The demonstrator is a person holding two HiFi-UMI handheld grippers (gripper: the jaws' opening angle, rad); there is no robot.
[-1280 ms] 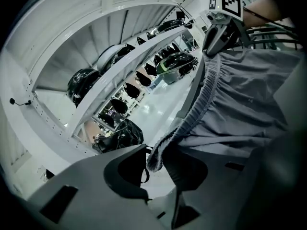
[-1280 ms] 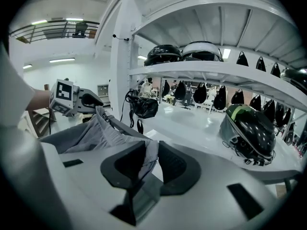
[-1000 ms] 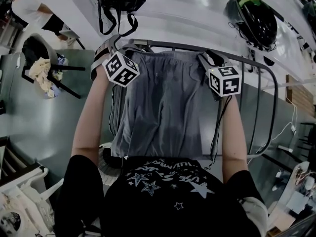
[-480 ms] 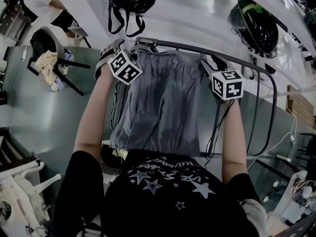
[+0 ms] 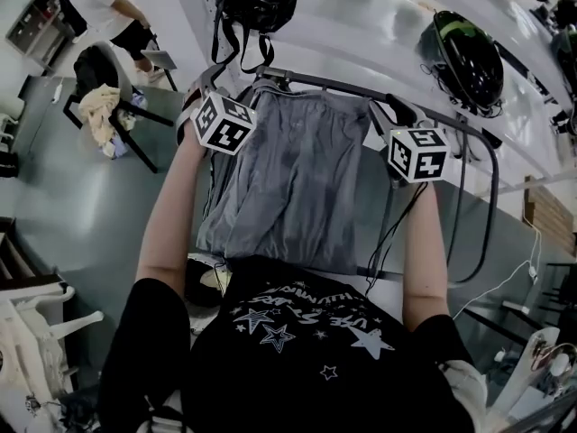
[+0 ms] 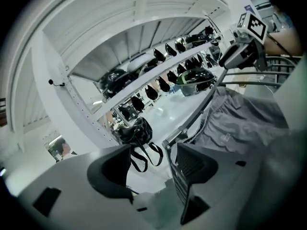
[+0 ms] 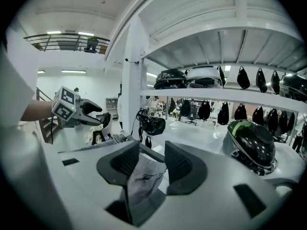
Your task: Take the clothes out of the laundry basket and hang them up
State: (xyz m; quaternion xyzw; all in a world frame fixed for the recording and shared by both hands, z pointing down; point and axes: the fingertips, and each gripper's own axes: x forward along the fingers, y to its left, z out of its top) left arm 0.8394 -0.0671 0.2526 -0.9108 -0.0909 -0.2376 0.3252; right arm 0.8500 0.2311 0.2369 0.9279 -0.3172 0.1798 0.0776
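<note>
Over the rack (image 6: 192,115) we see the grey garment (image 5: 297,179) draped, hanging down the near side. At the rack's right end our right hand-held gripper (image 7: 152,152) grasps a fold of it, jaws having just been closing. At the rack's left end our left hand-held gripper (image 6: 151,157) is released, jaws just opened wider, nothing between. A black bag (image 5: 257,3) hangs beyond the rack's left end.
</note>
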